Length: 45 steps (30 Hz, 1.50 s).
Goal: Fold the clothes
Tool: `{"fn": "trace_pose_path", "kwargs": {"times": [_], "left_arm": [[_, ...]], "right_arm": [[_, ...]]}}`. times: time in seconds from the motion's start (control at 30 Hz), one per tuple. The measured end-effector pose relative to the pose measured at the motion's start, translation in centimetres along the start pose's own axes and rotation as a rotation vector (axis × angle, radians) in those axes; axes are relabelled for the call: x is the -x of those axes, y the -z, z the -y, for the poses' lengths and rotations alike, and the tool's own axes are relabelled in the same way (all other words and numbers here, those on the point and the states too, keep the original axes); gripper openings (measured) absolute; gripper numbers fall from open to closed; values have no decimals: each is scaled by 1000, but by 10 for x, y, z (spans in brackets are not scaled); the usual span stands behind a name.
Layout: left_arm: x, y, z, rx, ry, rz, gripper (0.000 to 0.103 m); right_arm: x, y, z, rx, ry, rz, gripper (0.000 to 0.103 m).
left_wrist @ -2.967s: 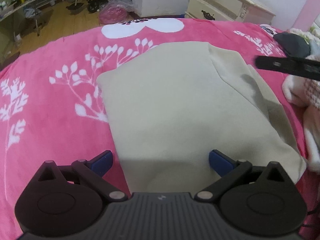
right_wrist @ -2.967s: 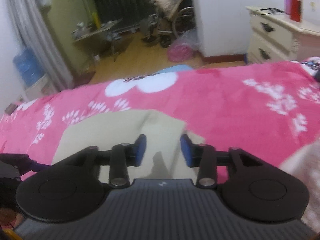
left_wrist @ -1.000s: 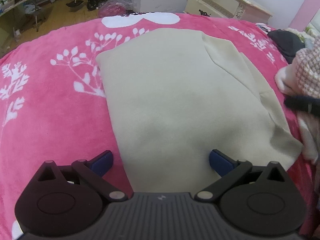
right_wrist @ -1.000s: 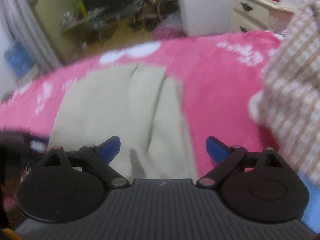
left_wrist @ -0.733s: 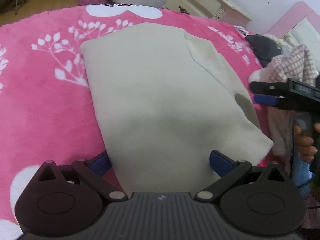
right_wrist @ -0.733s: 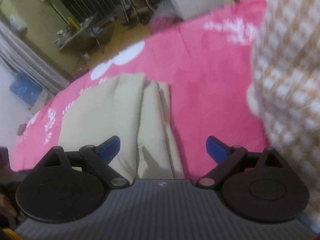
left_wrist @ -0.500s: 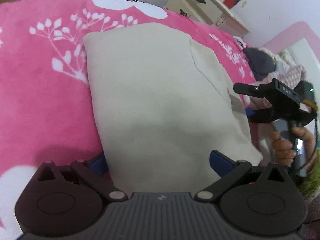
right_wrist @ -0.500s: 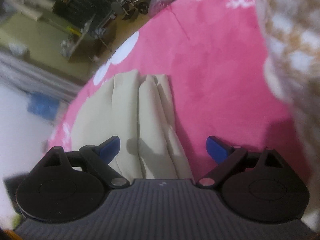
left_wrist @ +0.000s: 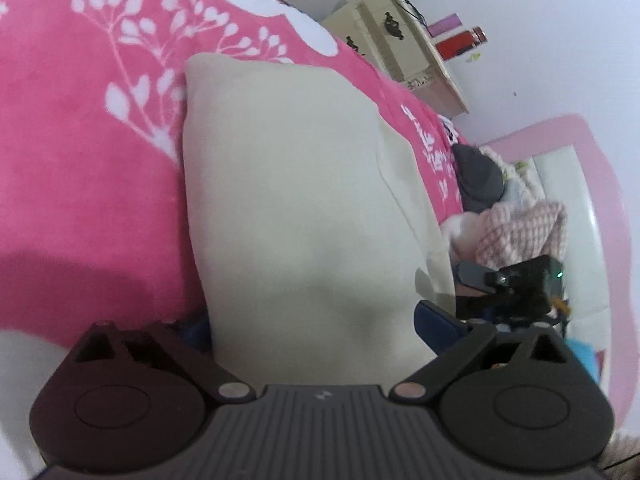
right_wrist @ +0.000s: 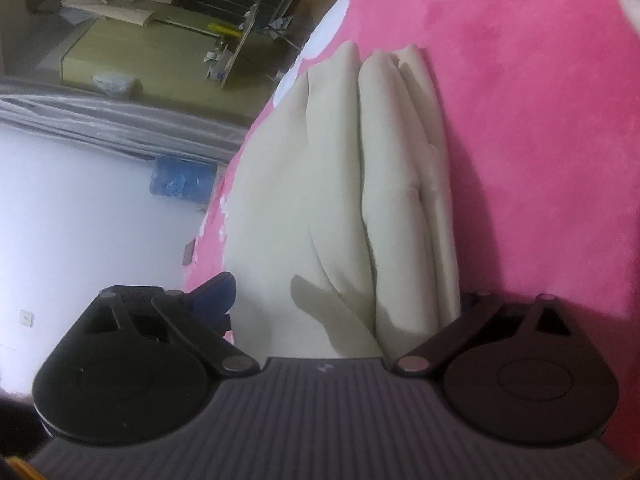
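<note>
- Pink bed cover (left_wrist: 80, 184), printed with white leafy sprigs and large white blobs; fills most of both views.
- Cream chest of drawers (left_wrist: 404, 56), dark handles, far right against a white wall.
- Red bottle (left_wrist: 460, 42) and pale purple item (left_wrist: 444, 24) on the chest's top.
- Dark grey item (left_wrist: 478, 176), right side of the bed.
- Pink-and-white checked knit (left_wrist: 520, 232), heaped beside it.
- Pink-framed headboard (left_wrist: 568, 136), far right.
- Blue bundle (right_wrist: 180, 178), far, by a white wall.

The cream garment (left_wrist: 304, 208) hides the left gripper's (left_wrist: 316, 328) left finger. In the right wrist view its folds cover the right gripper's (right_wrist: 344, 300) right fingertip.
</note>
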State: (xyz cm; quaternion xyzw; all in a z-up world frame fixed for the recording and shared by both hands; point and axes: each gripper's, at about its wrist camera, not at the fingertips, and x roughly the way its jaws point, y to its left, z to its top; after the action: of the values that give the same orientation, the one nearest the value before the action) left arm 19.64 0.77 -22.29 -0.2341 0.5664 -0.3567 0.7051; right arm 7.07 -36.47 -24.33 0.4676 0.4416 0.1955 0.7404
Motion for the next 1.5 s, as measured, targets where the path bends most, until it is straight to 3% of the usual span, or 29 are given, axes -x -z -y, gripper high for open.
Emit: {"fn": "trace_pose_path", "kwargs": {"times": [0.17,0.23,0.3,0.43,0.53,0.63,1.1,1.5], "left_arm": [[-12,-6,1,-2,-3,10,99],[-8,1,2,-25,18,2,99],[-5,8,2,-31,45,-23,99],[-14,1,2,-21,19,-34,99],[-17,-5,6,11,-2,-33,99],[-9,-5,14,-21,-3,-34,92],[36,-17,41,-81,56,35,92],[122,-25,38,-119,29,167,91]], "right_arm": [[-20,-23,-4,-14,-25,-3,89],[-23,-21,-9,18,-10,-16,80],[-18,-14,-9,27,-7,-39,59],[-20,-15,0,-10,-29,-61,47],[-38,-22,-2,7,-25,-78,46],[-38,-24,-15,50,-8,-79,41],[-34,-38,-85,164,-38,-31,39],[-78,-62,-161,280,-87,-89,39]]}}
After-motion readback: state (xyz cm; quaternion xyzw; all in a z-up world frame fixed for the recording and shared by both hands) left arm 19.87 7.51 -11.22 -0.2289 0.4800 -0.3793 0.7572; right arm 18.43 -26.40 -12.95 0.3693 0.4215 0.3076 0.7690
